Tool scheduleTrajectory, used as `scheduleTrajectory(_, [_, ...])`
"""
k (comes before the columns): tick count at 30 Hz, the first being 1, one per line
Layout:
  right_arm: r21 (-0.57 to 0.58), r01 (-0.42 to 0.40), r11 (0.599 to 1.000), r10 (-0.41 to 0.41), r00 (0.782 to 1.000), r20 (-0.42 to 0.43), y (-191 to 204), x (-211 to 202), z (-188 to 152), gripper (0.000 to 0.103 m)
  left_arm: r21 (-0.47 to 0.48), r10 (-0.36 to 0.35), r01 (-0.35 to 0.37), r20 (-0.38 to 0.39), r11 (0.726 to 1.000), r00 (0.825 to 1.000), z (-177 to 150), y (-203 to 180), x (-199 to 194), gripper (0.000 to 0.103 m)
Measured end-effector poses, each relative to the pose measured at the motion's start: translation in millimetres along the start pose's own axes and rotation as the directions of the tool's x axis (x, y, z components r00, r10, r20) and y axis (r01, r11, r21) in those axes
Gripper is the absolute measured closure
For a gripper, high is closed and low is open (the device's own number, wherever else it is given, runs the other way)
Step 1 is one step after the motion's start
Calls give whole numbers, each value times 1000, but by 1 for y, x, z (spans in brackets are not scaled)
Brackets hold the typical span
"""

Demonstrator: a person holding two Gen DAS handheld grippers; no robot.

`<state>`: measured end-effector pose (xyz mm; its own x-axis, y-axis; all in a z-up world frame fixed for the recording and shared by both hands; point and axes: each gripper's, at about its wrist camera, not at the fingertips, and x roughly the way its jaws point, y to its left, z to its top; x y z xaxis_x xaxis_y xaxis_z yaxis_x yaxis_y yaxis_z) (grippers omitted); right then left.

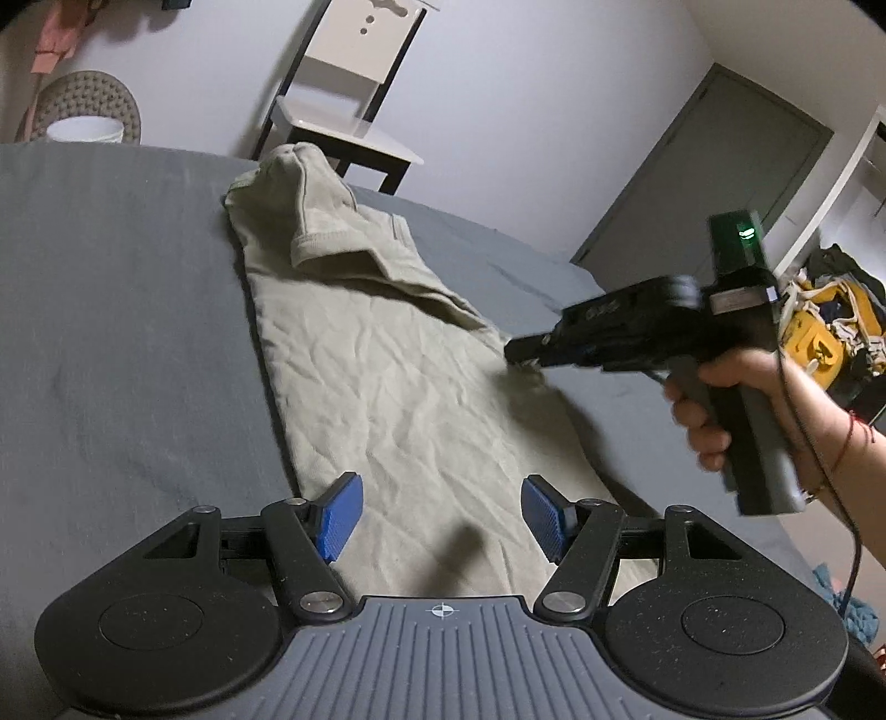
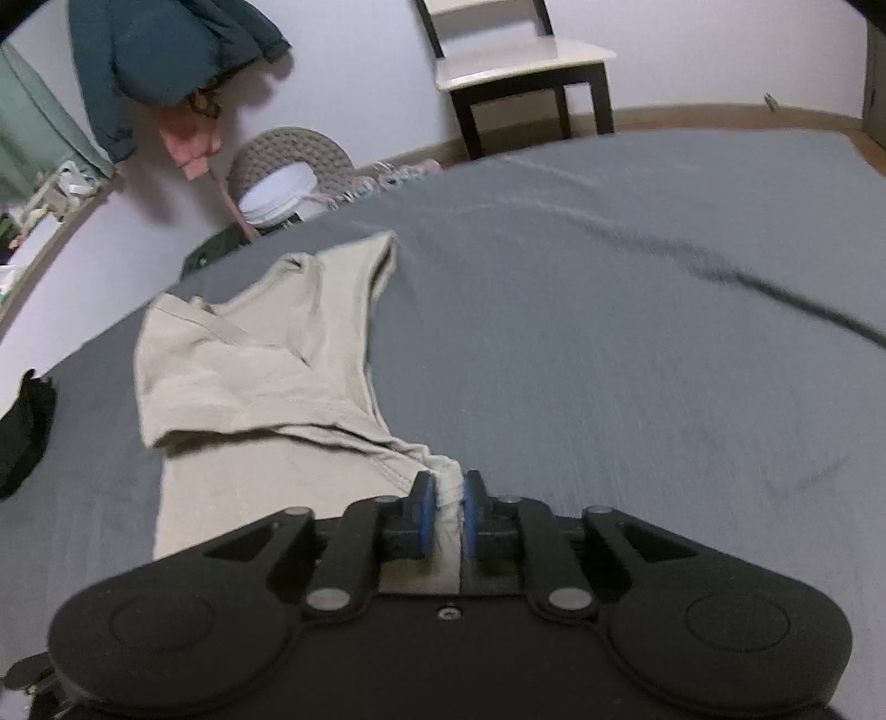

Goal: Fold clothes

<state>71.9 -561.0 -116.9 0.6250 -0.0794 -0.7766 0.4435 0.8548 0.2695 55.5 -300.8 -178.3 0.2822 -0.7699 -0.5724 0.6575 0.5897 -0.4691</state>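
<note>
A beige T-shirt point(image 1: 387, 354) lies lengthwise on the grey bed point(image 1: 122, 343), one sleeve folded over its upper part. My left gripper point(image 1: 441, 515) hovers open over the shirt's near end, blue pads wide apart with nothing between them. In the left wrist view my right gripper point(image 1: 518, 350), held by a hand point(image 1: 720, 404), meets the shirt's right edge. In the right wrist view the right gripper point(image 2: 444, 512) is shut on a bunched fold of the beige T-shirt point(image 2: 249, 376), the cloth pinched between the blue pads point(image 2: 426, 515).
A chair point(image 1: 343, 111) stands beyond the far side of the bed. A woven basket with a white bucket point(image 2: 282, 194) sits on the floor by the wall. Clothes hang on the wall point(image 2: 166, 50). A dark item point(image 2: 22, 432) lies at the bed's left edge. A yellow bag point(image 1: 819, 332) sits by a door.
</note>
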Motion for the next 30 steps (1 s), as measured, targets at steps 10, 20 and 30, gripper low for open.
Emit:
scheduleTrajectory(10, [-712,215,668,15,953,301,176,-21,-31,33,26,186,-186,24,982,982,3,-1,-11,39])
scheduleTrajectory(20, [-754,298,585,-99,949,299,216,62,-42,66,-121,241,-235,39,964,970,8,33,-14,39])
scheduleTrajectory(30, [-362,42,931,45,972,230,122,32,44,86,-130,213,-206,40,970,976,7,40,-6,39])
